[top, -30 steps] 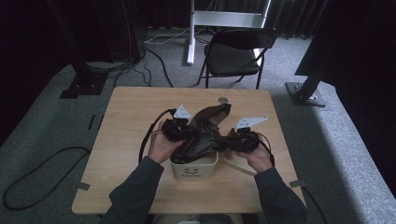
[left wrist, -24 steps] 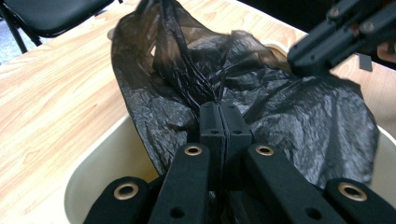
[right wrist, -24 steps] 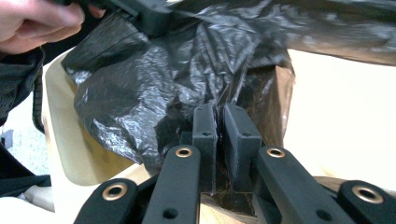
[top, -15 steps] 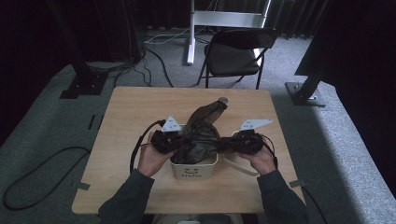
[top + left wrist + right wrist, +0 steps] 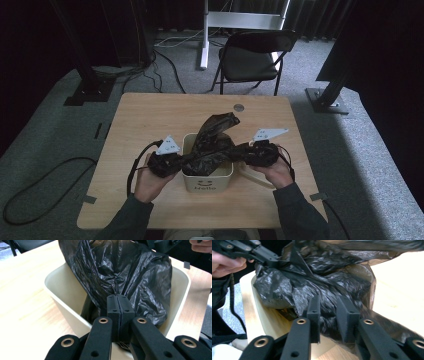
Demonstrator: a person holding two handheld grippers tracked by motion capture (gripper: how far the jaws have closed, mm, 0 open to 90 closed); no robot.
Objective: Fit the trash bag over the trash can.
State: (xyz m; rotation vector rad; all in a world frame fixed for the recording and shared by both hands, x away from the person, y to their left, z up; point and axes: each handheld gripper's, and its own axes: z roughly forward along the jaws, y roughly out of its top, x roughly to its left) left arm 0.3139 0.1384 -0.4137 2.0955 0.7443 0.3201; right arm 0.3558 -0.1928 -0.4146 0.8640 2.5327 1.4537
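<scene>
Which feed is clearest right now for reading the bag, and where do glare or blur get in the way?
Left gripper view is sharpest: bag folds crisp, table washed out by glare. Right gripper view: bag's upper edge smeared, tabletop at right overexposed. High view: dim, bag a dark mass over the bin.

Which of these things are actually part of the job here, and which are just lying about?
Part of the job:
- black plastic bag
- cream bin it is going into
- left gripper, shut on the bag's edge
- right gripper, jaws just opened, bag between them

Lying about:
- folding chair
- small round disc on the table
- floor cable
</scene>
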